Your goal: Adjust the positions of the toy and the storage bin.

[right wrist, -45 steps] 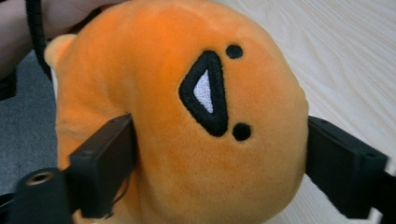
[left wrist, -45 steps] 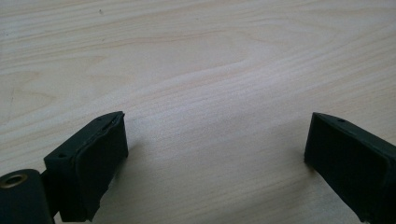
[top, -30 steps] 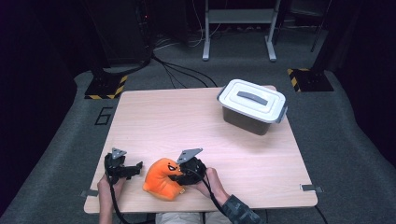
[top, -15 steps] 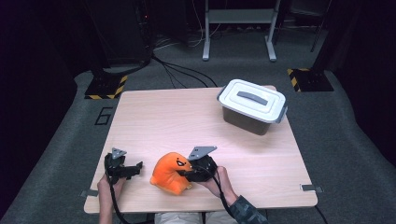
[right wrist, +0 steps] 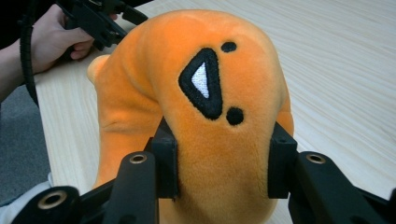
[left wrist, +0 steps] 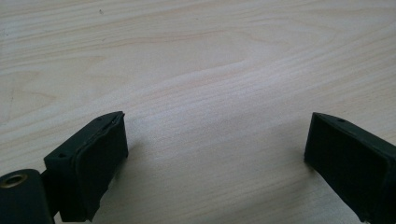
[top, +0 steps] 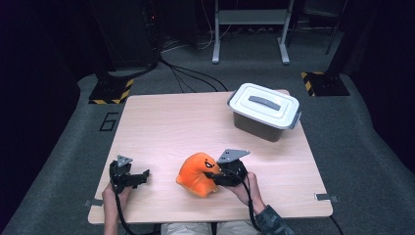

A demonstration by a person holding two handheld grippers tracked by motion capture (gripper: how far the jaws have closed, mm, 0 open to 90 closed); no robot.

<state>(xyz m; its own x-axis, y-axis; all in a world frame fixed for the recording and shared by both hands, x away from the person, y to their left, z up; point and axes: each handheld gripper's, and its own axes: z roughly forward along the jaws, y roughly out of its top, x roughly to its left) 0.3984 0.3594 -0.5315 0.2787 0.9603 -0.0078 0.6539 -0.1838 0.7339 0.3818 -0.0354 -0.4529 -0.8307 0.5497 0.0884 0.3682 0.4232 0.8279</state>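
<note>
Gripping orange plush (top: 196, 172) at table (top: 186, 127) front centre: right gripper (right wrist: 219, 163), fingers clamped on both sides | left gripper (top: 142, 177) fingers spread wide, empty, low over table front left | lidded bin (top: 264, 110) back right, well apart

Counter (top: 161, 127): carries everything.
Lidded box (top: 264, 111): far right corner.
Plush toy (top: 196, 174): near edge, middle, between the jaws of the right gripper (top: 219, 175).
Left gripper (top: 128, 175): near left corner, well apart from toy.
</note>
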